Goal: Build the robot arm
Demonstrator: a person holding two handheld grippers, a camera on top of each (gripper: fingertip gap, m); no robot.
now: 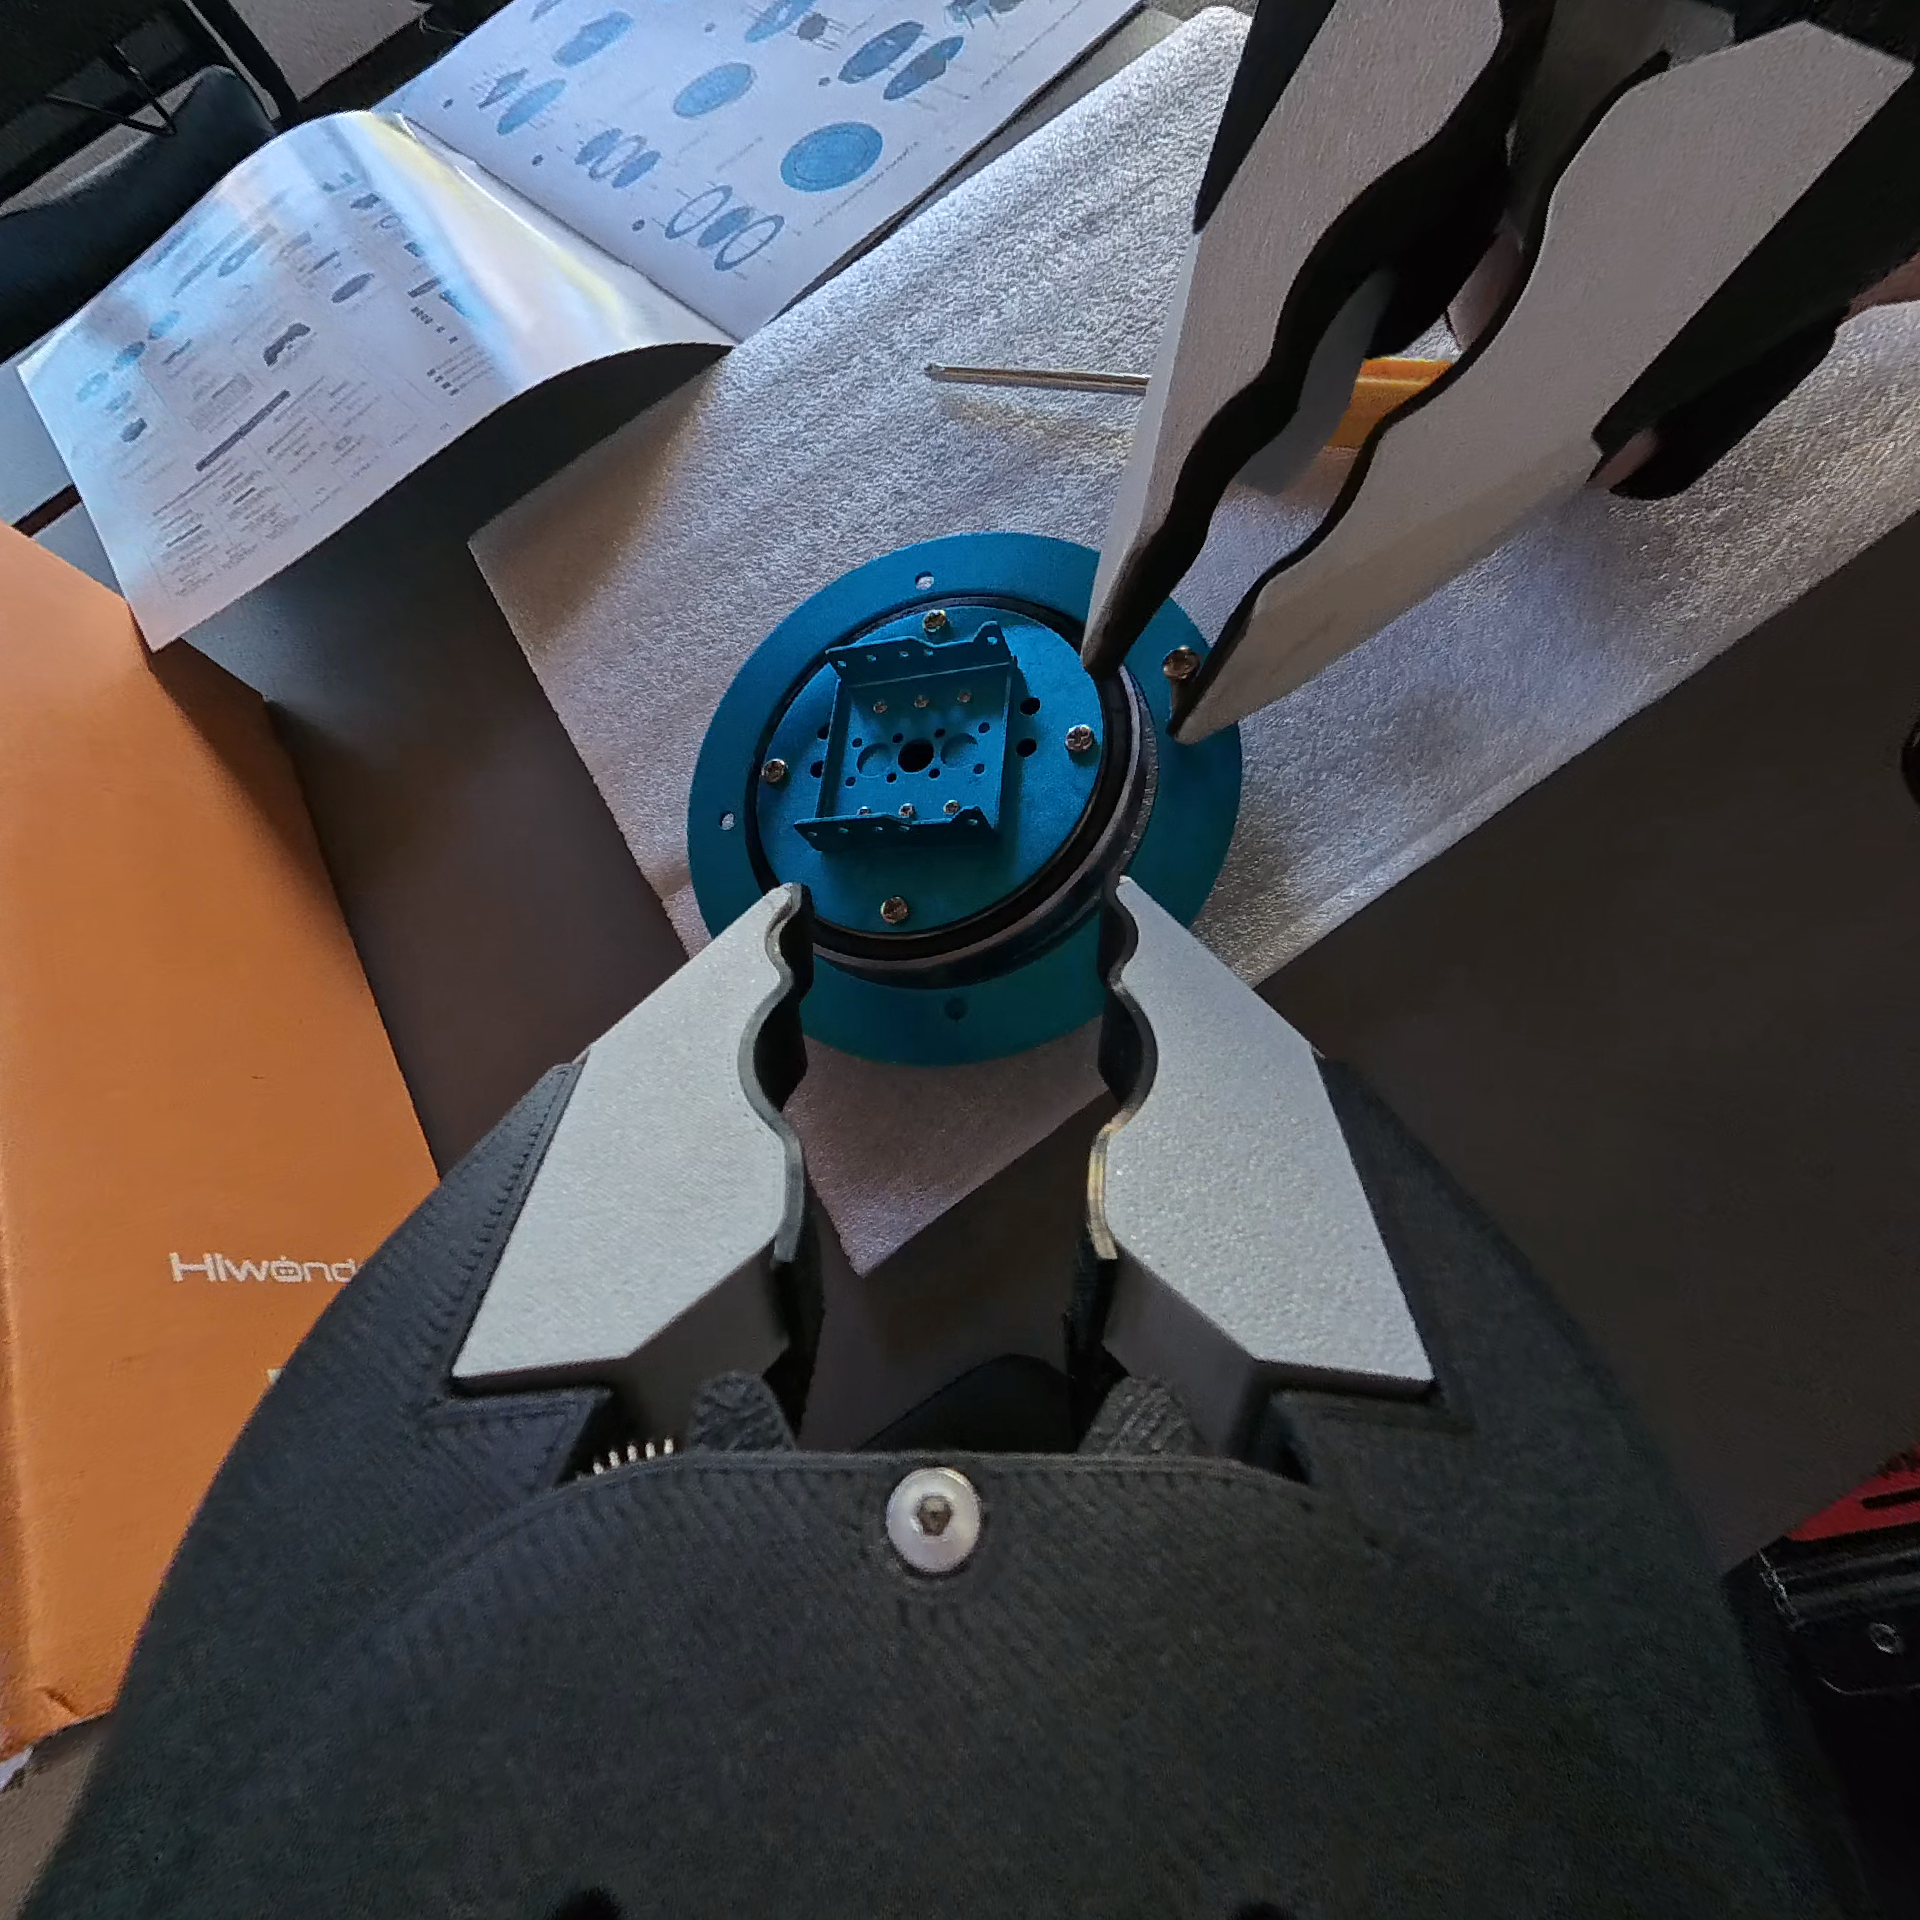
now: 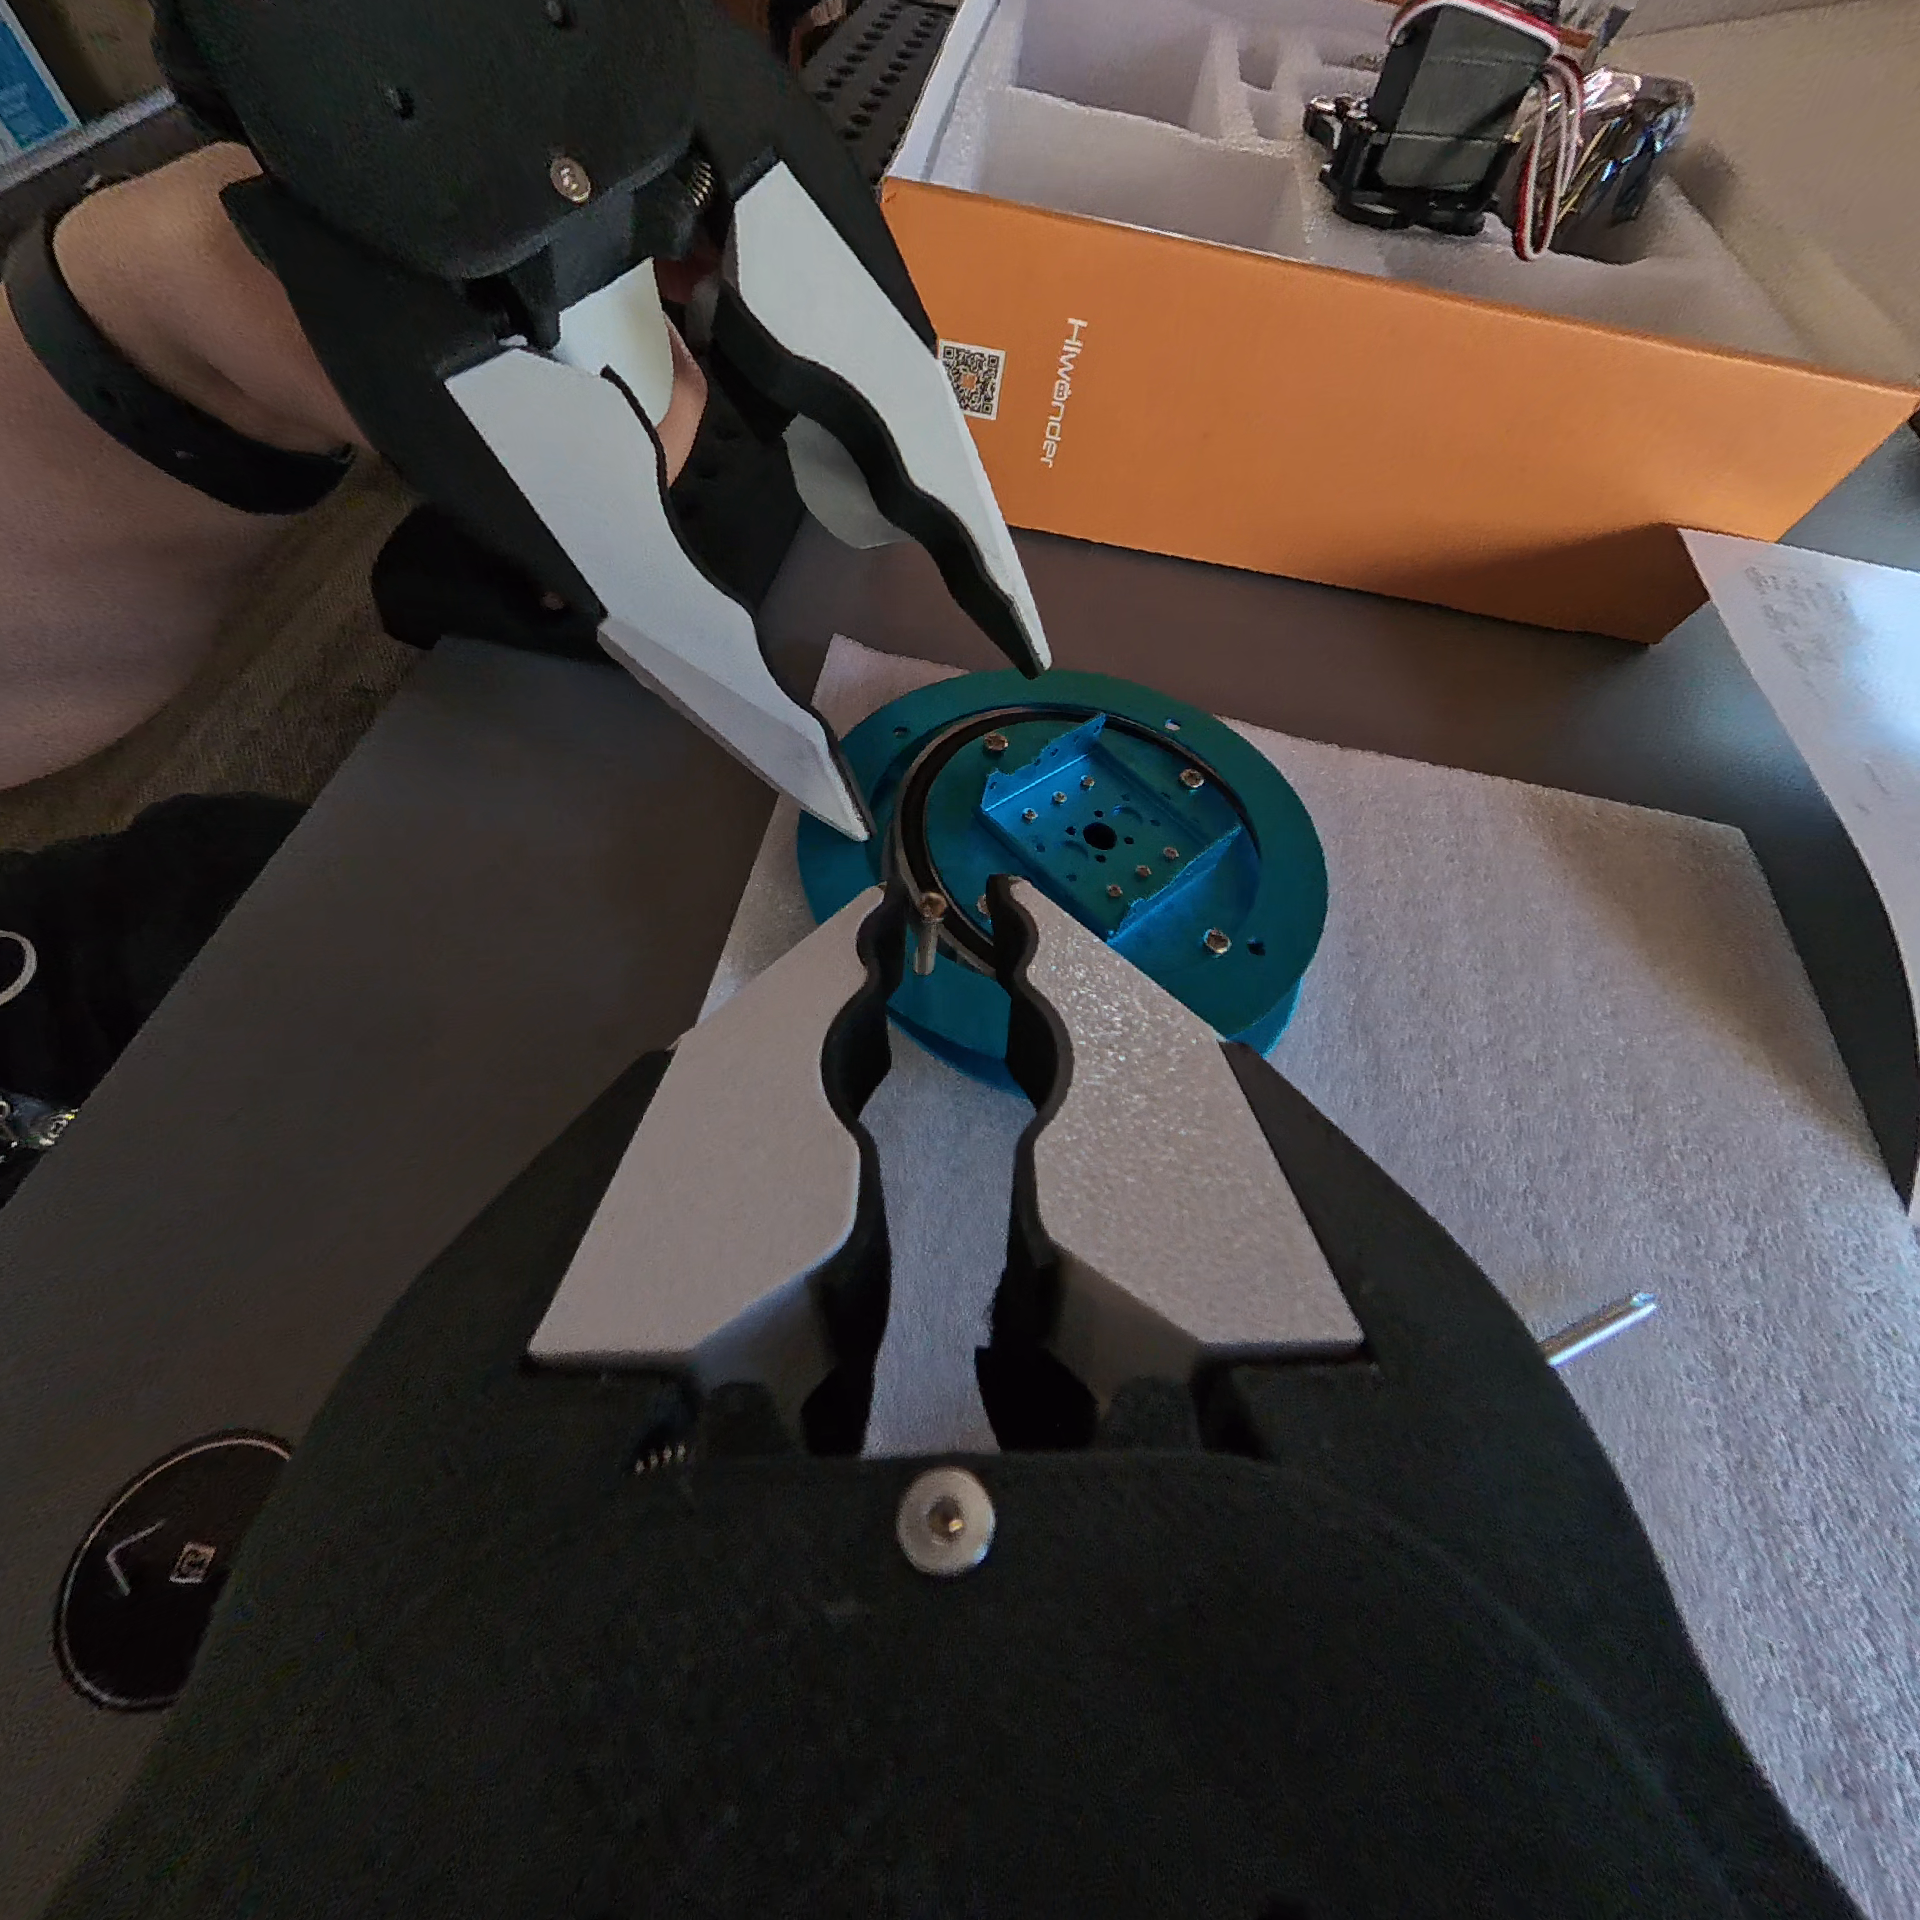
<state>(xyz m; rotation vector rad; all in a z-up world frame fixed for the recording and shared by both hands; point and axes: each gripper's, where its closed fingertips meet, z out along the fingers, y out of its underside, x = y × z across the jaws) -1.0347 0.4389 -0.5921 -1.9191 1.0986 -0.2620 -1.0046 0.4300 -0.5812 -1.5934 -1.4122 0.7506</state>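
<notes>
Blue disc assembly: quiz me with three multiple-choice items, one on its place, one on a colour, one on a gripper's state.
1. The blue disc assembly rests on: A a white foam sheet; B a tray; C the floor.
2. The open box is: A green; B orange; C red.
3. The left gripper is: A shut; B out of view; C open.
Answers: A, foam shows all round it; B, its side wall is orange; C, its fingers stand apart, either side of the raised ring.
</notes>
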